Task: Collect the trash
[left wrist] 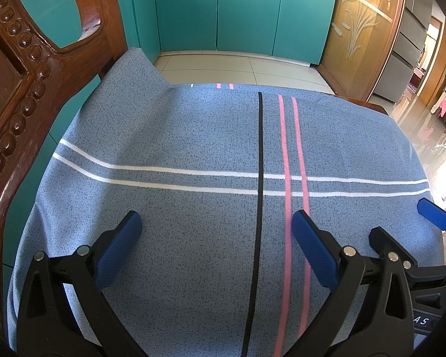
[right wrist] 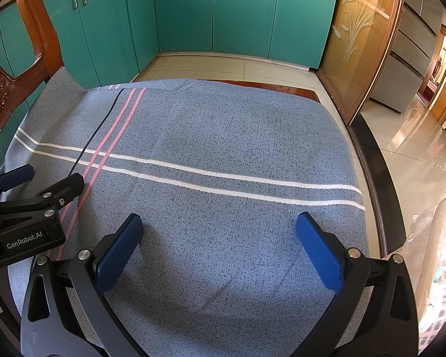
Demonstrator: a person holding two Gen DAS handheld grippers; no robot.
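Trash is nowhere visible on the cloth (left wrist: 193, 136) covering the bench, so both claws, left (left wrist: 215, 226) and right (right wrist: 220, 229), hover released and empty, and might snag the cloth.

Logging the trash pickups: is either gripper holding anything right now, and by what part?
Nothing is held. The left gripper and right gripper both stand open over the blue cloth, with only cloth between their fingers.

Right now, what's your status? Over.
Left gripper open, empty. Right gripper open, empty. No trash in view on the blue cloth. Nothing in the way.
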